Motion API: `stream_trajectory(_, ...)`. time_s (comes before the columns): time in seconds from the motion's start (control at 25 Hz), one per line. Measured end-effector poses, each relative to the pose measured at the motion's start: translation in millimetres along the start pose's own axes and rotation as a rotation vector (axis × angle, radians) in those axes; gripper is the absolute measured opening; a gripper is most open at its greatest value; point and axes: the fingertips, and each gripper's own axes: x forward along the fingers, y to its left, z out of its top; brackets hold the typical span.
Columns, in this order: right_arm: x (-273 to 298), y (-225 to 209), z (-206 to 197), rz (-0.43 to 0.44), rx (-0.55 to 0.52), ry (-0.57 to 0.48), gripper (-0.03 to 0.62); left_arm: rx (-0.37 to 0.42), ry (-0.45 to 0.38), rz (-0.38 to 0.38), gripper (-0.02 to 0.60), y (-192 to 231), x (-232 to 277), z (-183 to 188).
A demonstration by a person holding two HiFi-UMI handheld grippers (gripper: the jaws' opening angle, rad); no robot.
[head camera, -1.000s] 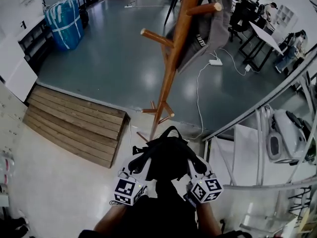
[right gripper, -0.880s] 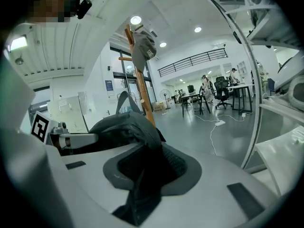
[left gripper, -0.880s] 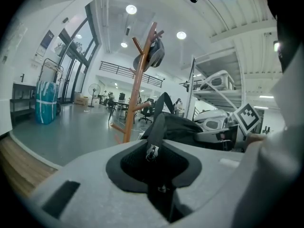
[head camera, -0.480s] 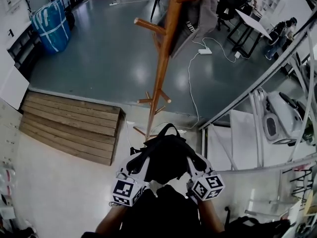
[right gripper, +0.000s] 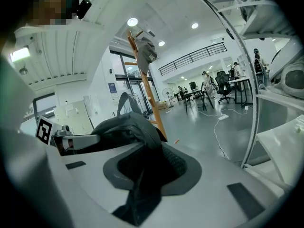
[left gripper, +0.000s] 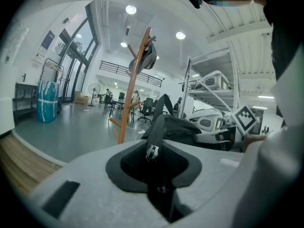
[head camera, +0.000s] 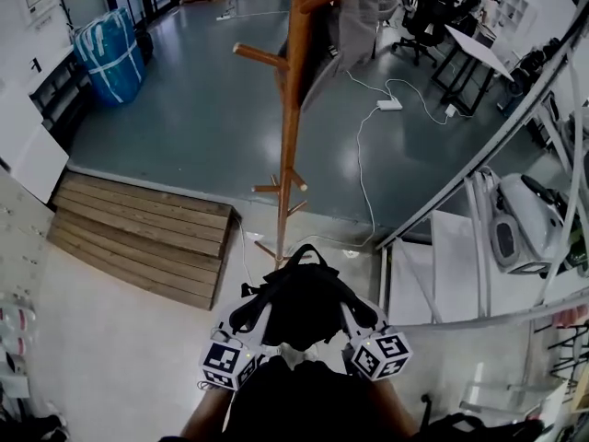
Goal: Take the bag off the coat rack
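The black bag [head camera: 304, 300] is held low in the middle of the head view, clear of the wooden coat rack [head camera: 292, 118], which stands on the floor in the upper middle of the frame. The left claw [head camera: 250, 313] is clenched on a fold of the bag with a zipper pull. The right claw [head camera: 362, 309] is clamped on the bag's opposite side. A grey garment [head camera: 354, 7] is seen hanging near the rack's top.

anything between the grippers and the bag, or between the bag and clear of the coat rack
Nothing visible. The left gripper and right gripper are both shut on the black bag, fabric between their jaws. The bag is off the coat rack's pegs, held near its base.
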Motion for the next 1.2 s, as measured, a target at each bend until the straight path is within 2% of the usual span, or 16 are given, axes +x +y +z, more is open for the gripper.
stream_trajectory(0.2, -11.9, -6.0, 0.2, 0.037, -0.016, 0.006, 0.086, 0.002, -0.002, 0.017, 0.075, -16.2, -4.9, -4.6)
stream_trajectory(0.32, -20.7, -8.3, 1.2, 0.055, -0.032, 0.008, 0.087, 0.009, -0.041, 0.016, 0.075, -26.8, -8.0, -7.6)
stream_trajectory(0.48, -28.0, -13.7, -0.8, 0.084, -0.039, 0.011, 0.087, -0.029, -0.041, 0.042, 0.075, -38.0, -10.1, -14.6)
stream_trajectory(0.72, -34.2, -22.2, -4.5, 0.082, -0.039, 0.021, 0.087, -0.045, -0.022, 0.065, 0.075, -47.8, -9.1, -21.1)
stream_trajectory(1.2, -37.9, -26.3, -8.2, 0.084, -0.031, 0.024, 0.087, -0.041, -0.020, 0.062, 0.075, -54.1, -6.8, -21.7)
